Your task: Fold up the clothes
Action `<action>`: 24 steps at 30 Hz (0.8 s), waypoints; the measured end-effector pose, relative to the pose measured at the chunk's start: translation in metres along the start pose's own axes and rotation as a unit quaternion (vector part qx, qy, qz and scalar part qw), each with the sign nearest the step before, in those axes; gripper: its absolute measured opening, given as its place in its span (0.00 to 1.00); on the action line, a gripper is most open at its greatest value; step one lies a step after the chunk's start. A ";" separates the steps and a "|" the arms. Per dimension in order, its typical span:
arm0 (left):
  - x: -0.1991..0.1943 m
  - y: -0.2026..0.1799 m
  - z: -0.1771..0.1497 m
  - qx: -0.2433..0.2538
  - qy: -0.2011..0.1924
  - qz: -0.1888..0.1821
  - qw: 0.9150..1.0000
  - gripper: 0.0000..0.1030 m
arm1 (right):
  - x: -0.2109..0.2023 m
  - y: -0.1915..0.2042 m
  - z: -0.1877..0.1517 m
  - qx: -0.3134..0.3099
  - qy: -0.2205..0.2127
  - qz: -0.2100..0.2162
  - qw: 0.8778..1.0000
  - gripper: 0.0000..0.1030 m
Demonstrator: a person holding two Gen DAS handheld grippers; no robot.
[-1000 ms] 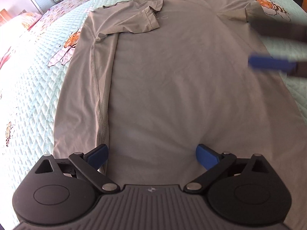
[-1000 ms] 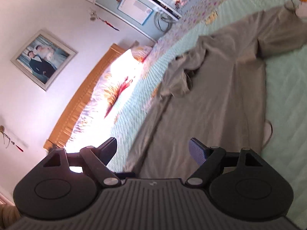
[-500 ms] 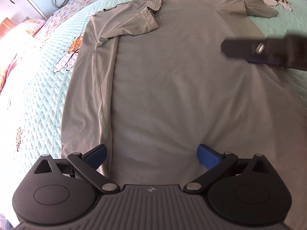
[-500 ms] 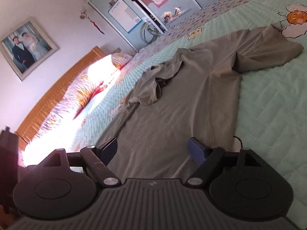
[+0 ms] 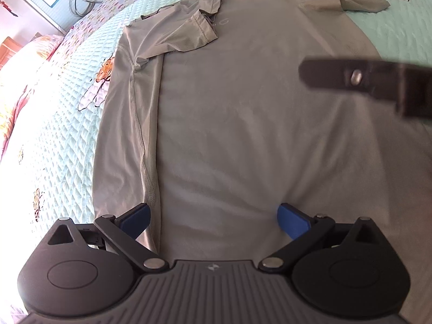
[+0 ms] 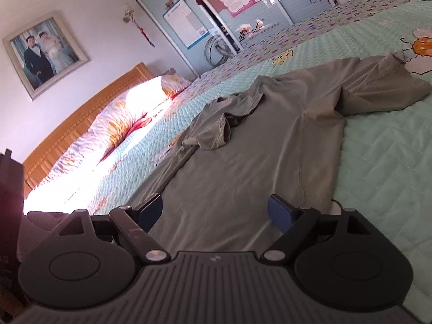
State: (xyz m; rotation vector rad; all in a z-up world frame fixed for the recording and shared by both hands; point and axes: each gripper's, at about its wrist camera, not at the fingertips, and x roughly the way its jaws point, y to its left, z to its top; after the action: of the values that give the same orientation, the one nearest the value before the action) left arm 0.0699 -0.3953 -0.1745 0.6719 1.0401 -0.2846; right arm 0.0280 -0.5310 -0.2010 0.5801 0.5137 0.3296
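1. The grey T-shirt [image 5: 243, 124] lies flat on the quilted bedspread [image 5: 62, 140], collar away from the left gripper and hem nearest it.
2. Relative to the shirt's collar, the left sleeve [image 5: 183, 37] is already folded inward over the chest; the right sleeve [image 6: 378, 91] lies spread outward onto the quilt.
3. The left gripper [image 5: 213, 220] hovers over the hem end, fingers wide and empty.
4. The right gripper [image 6: 216, 210] sits low over the shirt's right side seam, fingers also wide, gripping nothing.
5. The fabric looks thin, light and limp: it probably drapes and wrinkles readily, and slides on the quilt.
6. A sensible hold seems to be a pinch on the right side edge, at the sleeve seam and near the hem, lifting both layers together.
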 end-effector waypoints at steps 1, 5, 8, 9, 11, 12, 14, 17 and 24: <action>0.000 0.001 0.000 -0.001 0.002 -0.003 1.000 1.00 | 0.001 0.000 0.001 0.000 0.002 -0.007 1.000 0.83; -0.006 0.005 0.004 -0.007 0.007 -0.021 1.000 0.93 | 0.011 0.003 -0.002 -0.016 0.021 -0.030 0.999 0.83; -0.014 0.003 0.007 -0.003 0.003 -0.035 0.999 0.93 | 0.011 0.002 -0.003 -0.016 0.021 -0.030 0.999 0.83; -0.016 0.001 0.008 -0.001 0.000 -0.039 0.999 0.93 | 0.012 0.001 -0.003 -0.015 0.021 -0.029 0.999 0.83; -0.021 0.000 0.010 -0.005 -0.004 -0.050 0.999 0.93 | 0.012 0.000 -0.003 -0.015 0.021 -0.028 0.999 0.83; -0.023 0.001 0.012 -0.011 -0.009 -0.050 0.999 0.93 | 0.012 0.001 -0.003 -0.015 0.021 -0.029 0.999 0.83; -0.028 0.004 0.016 -0.022 -0.020 -0.050 0.998 0.93 | 0.012 0.000 -0.003 -0.015 0.021 -0.028 0.999 0.83; -0.036 0.010 0.030 -0.035 -0.046 -0.025 0.998 0.92 | 0.010 -0.001 -0.003 -0.008 0.019 -0.023 1.000 0.83; -0.061 -0.007 0.101 0.070 -0.151 0.023 0.986 0.92 | -0.015 -0.041 0.003 0.137 -0.068 0.021 0.988 0.83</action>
State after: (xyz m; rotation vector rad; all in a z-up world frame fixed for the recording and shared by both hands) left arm 0.1067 -0.4706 -0.0909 0.7513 0.7189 -0.4088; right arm 0.0236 -0.5713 -0.2181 0.8754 0.4185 0.2585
